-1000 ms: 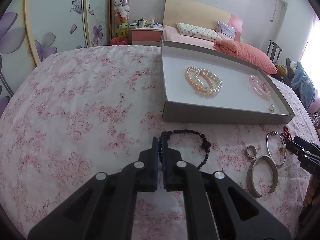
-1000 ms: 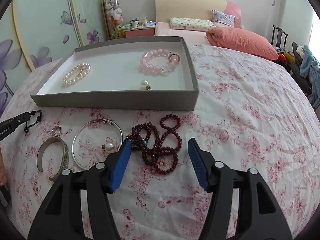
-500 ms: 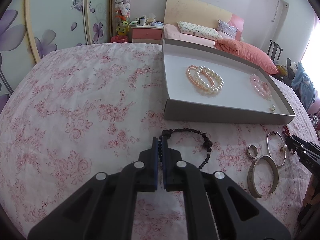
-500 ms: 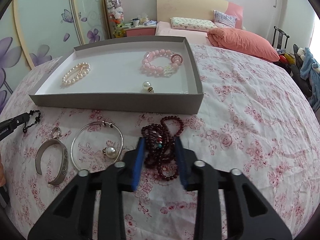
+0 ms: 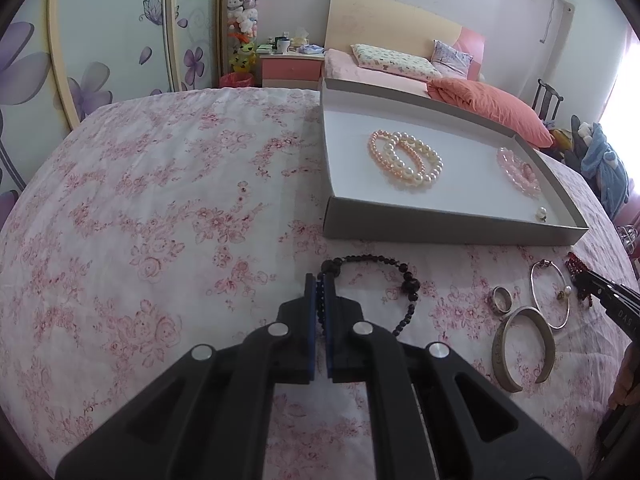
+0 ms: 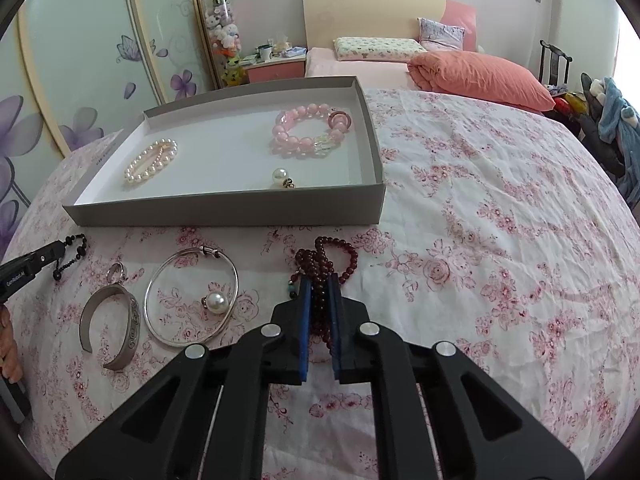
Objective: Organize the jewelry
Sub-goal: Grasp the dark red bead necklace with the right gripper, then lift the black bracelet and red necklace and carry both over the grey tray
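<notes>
My left gripper is shut on a black bead bracelet that lies on the floral bedspread. My right gripper is shut on a dark red bead strand, just in front of the grey tray. The tray holds pearl bracelets, a pink bead bracelet and a pearl pendant. On the bedspread lie a silver cuff, a thin bangle with a pearl and a small ring.
The tray's near wall stands between both grippers and the tray floor. Orange pillows and a headboard are behind. A wardrobe with flower doors is on the left. A chair with clothes stands at the right.
My right gripper has closed from wide open onto the dark red bead strand and moved forward. My left gripper stays shut on the black bracelet, nearly still.
</notes>
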`<control>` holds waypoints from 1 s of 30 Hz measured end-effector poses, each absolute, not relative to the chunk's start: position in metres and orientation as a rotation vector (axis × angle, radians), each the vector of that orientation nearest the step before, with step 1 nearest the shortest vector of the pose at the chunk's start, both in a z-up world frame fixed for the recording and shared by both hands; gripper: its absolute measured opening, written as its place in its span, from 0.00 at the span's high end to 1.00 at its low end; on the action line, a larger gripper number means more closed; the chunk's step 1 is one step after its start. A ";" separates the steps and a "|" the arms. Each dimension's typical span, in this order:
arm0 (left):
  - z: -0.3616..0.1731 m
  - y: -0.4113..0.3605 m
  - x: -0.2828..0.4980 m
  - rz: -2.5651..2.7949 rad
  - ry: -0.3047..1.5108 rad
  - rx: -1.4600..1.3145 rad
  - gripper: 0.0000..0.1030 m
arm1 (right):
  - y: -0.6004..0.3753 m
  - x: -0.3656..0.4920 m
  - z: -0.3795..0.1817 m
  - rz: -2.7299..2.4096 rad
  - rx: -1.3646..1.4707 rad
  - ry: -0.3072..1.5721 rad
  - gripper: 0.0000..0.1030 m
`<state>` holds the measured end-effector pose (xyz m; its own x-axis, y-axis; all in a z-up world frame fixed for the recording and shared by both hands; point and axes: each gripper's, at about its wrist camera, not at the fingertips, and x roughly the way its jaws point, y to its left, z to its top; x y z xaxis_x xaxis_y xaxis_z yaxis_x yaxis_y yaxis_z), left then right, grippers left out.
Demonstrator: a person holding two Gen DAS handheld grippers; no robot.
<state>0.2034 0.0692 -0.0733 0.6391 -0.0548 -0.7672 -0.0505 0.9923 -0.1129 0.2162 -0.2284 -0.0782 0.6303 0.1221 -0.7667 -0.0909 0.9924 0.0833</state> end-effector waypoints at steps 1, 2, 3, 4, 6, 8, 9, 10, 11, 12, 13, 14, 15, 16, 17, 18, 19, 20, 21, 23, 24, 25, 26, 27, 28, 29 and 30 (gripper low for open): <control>-0.072 0.070 0.202 -0.004 0.870 -0.133 0.95 | -0.229 0.216 -0.078 0.121 0.043 0.877 0.91; -0.071 0.069 0.202 -0.007 0.865 -0.136 0.95 | -0.229 0.216 -0.078 0.122 0.047 0.873 0.91; -0.070 0.070 0.201 -0.010 0.858 -0.140 0.95 | -0.230 0.215 -0.077 0.123 0.051 0.869 0.91; -0.069 0.069 0.199 -0.011 0.853 -0.142 0.95 | -0.230 0.214 -0.076 0.125 0.054 0.863 0.91; -0.066 0.069 0.197 -0.019 0.837 -0.146 0.95 | -0.230 0.212 -0.071 0.126 0.057 0.841 0.91; -0.062 0.068 0.195 -0.026 0.824 -0.150 0.95 | -0.230 0.210 -0.067 0.129 0.057 0.823 0.91; -0.060 0.067 0.194 -0.031 0.817 -0.150 0.95 | -0.230 0.209 -0.065 0.131 0.057 0.813 0.91; -0.058 0.067 0.194 -0.034 0.810 -0.148 0.95 | -0.229 0.207 -0.063 0.132 0.053 0.802 0.91; -0.057 0.066 0.193 -0.039 0.803 -0.148 0.95 | -0.229 0.207 -0.061 0.133 0.050 0.796 0.91; -0.055 0.066 0.192 -0.042 0.797 -0.146 0.95 | -0.228 0.205 -0.058 0.135 0.046 0.784 0.91; -0.053 0.065 0.193 -0.045 0.792 -0.145 0.95 | -0.227 0.204 -0.056 0.136 0.042 0.774 0.91; -0.050 0.064 0.192 -0.049 0.785 -0.143 0.95 | -0.226 0.203 -0.055 0.137 0.039 0.767 0.91; -0.049 0.063 0.191 -0.052 0.778 -0.141 0.95 | -0.225 0.203 -0.053 0.139 0.036 0.758 0.91; -0.047 0.063 0.190 -0.056 0.772 -0.140 0.95 | -0.224 0.201 -0.050 0.141 0.032 0.746 0.91; -0.045 0.062 0.190 -0.060 0.768 -0.140 0.95 | -0.223 0.201 -0.049 0.143 0.030 0.739 0.91; -0.043 0.060 0.188 -0.063 0.762 -0.138 0.95 | -0.222 0.200 -0.046 0.145 0.027 0.729 0.91; -0.041 0.059 0.187 -0.067 0.755 -0.135 0.95 | -0.222 0.199 -0.044 0.148 0.026 0.720 0.91; -0.039 0.058 0.185 -0.069 0.749 -0.134 0.95 | -0.221 0.198 -0.042 0.150 0.026 0.713 0.91; -0.036 0.056 0.184 -0.074 0.741 -0.133 0.95 | -0.220 0.197 -0.040 0.151 0.023 0.703 0.91; -0.032 0.054 0.181 -0.080 0.725 -0.128 0.95 | -0.219 0.195 -0.036 0.154 0.019 0.686 0.91; -0.030 0.052 0.180 -0.084 0.717 -0.126 0.95 | -0.218 0.193 -0.034 0.155 0.017 0.675 0.91; -0.029 0.051 0.178 -0.087 0.710 -0.125 0.95 | -0.218 0.192 -0.031 0.156 0.016 0.665 0.91; -0.026 0.049 0.176 -0.092 0.701 -0.124 0.95 | -0.217 0.191 -0.030 0.158 0.015 0.658 0.91; -0.024 0.048 0.175 -0.095 0.695 -0.122 0.95 | -0.216 0.190 -0.028 0.159 0.014 0.650 0.91; -0.022 0.047 0.174 -0.098 0.690 -0.121 0.95 | -0.216 0.189 -0.026 0.161 0.013 0.641 0.91; -0.020 0.045 0.173 -0.103 0.684 -0.121 0.95 | -0.216 0.188 -0.024 0.162 0.012 0.635 0.91; -0.018 0.044 0.172 -0.107 0.679 -0.121 0.95 | -0.216 0.187 -0.023 0.164 0.013 0.628 0.91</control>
